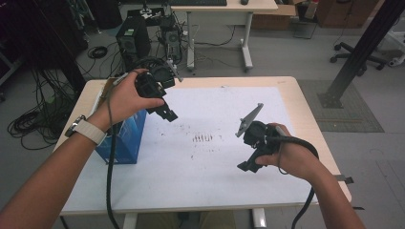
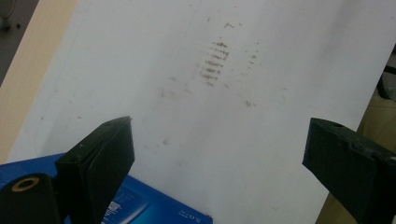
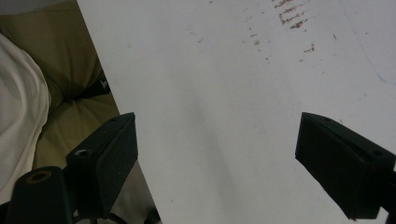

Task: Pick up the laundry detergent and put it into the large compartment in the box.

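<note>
A: High view, hands? 
B: Left gripper (image 1: 165, 112) raised at 10 o'clock above blue box (image 1: 125, 138); right gripper (image 1: 249, 164) at 4 (both off the sheet (image 1: 210, 167)).
A: Gripper views?
B: Both jaws wide, nothing between them.

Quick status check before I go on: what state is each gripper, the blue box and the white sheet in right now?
Left gripper: open, held above the sheet, nothing between its jaws.
Right gripper: open, held above the sheet, holding nothing.
Blue box: standing on the table's left side, ungripped.
White sheet: lying flat on the table, smudged with dark marks near its middle.
</note>
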Tool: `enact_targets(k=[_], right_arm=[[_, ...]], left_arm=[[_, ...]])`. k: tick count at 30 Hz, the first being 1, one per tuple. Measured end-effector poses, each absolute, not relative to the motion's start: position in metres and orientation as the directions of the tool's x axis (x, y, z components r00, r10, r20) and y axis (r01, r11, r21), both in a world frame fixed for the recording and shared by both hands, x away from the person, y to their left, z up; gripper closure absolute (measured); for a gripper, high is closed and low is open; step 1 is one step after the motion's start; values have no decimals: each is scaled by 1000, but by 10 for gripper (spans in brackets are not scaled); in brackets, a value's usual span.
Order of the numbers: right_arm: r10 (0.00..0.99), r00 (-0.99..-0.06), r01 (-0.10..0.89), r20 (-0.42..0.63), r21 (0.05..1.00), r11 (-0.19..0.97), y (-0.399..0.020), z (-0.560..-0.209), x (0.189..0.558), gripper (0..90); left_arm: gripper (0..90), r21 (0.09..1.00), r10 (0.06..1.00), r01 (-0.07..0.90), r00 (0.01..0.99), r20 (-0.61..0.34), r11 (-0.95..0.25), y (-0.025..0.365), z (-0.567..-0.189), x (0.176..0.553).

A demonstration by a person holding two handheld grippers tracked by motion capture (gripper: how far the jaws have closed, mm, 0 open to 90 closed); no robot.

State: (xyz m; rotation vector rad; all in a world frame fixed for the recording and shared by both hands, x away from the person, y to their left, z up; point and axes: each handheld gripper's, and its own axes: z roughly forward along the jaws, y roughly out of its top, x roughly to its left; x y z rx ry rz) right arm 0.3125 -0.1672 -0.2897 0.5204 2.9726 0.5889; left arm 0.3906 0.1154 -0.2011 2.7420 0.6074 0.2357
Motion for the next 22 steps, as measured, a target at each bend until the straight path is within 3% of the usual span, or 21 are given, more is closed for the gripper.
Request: enact_targets(k=[22], right_arm=[[350,-937,321,-7,383,866,-173,-290,310,133]], left_arm=[[91,349,446,392,891,87,-851,116,-200,392]])
